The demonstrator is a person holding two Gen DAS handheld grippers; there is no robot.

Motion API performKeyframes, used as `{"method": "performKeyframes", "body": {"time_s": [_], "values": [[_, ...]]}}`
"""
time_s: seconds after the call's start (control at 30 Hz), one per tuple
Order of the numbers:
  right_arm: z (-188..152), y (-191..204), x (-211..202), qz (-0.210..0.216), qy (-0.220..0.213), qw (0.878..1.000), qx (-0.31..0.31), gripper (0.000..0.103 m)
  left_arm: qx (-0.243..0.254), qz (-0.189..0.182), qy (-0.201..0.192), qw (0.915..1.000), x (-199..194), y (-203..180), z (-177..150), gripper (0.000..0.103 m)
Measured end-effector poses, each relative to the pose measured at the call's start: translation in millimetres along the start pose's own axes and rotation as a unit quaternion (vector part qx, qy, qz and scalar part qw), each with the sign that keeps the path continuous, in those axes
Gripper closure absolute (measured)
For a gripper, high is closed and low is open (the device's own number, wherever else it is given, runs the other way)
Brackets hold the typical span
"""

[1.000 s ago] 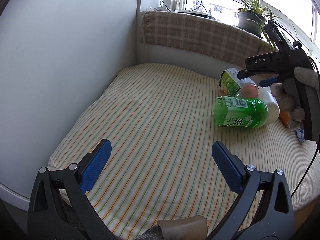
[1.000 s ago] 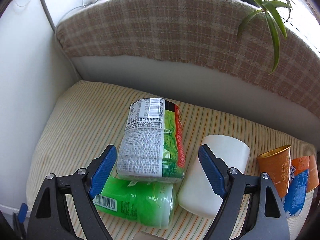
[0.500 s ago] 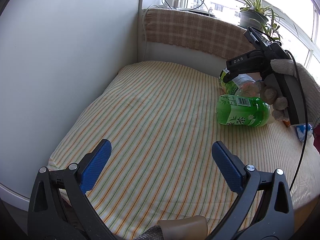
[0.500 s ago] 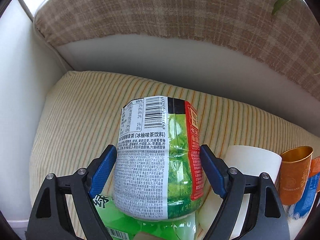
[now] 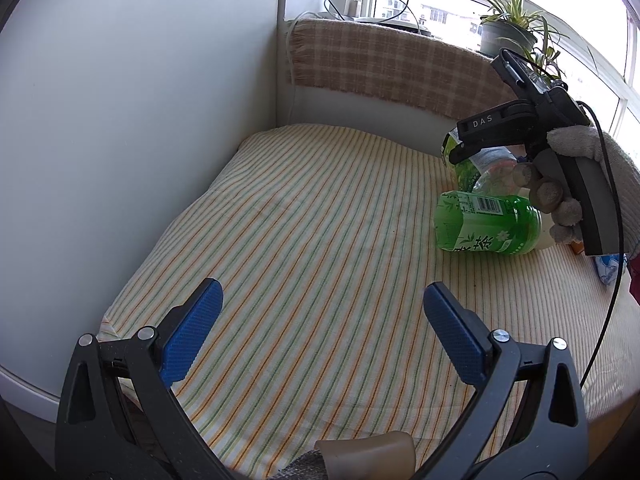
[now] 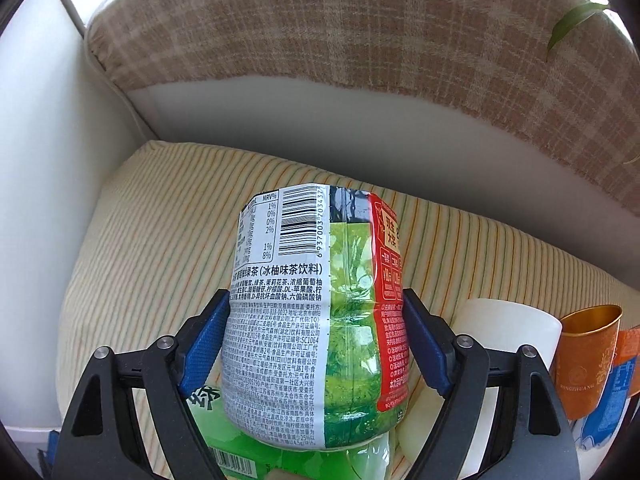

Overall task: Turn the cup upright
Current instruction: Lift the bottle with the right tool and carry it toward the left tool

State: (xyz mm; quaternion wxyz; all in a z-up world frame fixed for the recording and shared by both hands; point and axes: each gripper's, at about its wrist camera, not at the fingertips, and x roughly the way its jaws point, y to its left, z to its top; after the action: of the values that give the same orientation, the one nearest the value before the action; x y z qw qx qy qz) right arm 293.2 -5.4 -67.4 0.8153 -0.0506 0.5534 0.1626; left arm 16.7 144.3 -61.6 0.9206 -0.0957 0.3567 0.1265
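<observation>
Right wrist view: the right gripper [image 6: 316, 340] has its blue pads clamped on the labelled cup [image 6: 320, 312], lying atop the green cup [image 6: 256, 452] on the striped cushion [image 6: 152, 216]. Grasp made, next comes lifting and tipping it upright without squashing its thin wall. Left gripper [image 5: 320, 336] hangs wide apart, empty.

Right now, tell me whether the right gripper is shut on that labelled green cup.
Shut on it. In the right wrist view both blue pads press the sides of the labelled green cup, which the right gripper holds above the striped cushion.
</observation>
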Motion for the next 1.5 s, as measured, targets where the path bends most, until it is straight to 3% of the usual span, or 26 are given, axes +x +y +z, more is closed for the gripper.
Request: {"method": "performKeyframes", "body": {"time_s": [0.47,0.73,1.07,1.33,1.5], "values": [[-28.0,2.6,-83.8,0.023,-0.104,0.994,-0.029,0.021,0.014,0.005,-0.014,0.9998,-18.7,-13.0,-0.2,0.001],[-67.9,-18.3,-136.5,0.061,-0.158,0.986,-0.009,0.021,0.035,-0.001,-0.025,0.9990,-34.9,-32.8,-0.8,0.001],[-164.7,-80.8,-175.3,0.098,-0.152,0.981,0.066,0.021,0.078,-0.051,-0.018,0.9955,-38.6,-79.3,-1.2,0.001],[-224.3,-123.3,-156.9,0.123,-0.114,0.973,0.156,0.021,0.098,-0.115,0.025,0.9881,-30.7,-117.3,-7.1,0.001],[-246.9,-144.3,-134.0,0.130,-0.084,0.965,0.209,0.021,0.104,-0.133,0.044,0.9846,-25.0,-132.5,-12.2,0.001]]}}
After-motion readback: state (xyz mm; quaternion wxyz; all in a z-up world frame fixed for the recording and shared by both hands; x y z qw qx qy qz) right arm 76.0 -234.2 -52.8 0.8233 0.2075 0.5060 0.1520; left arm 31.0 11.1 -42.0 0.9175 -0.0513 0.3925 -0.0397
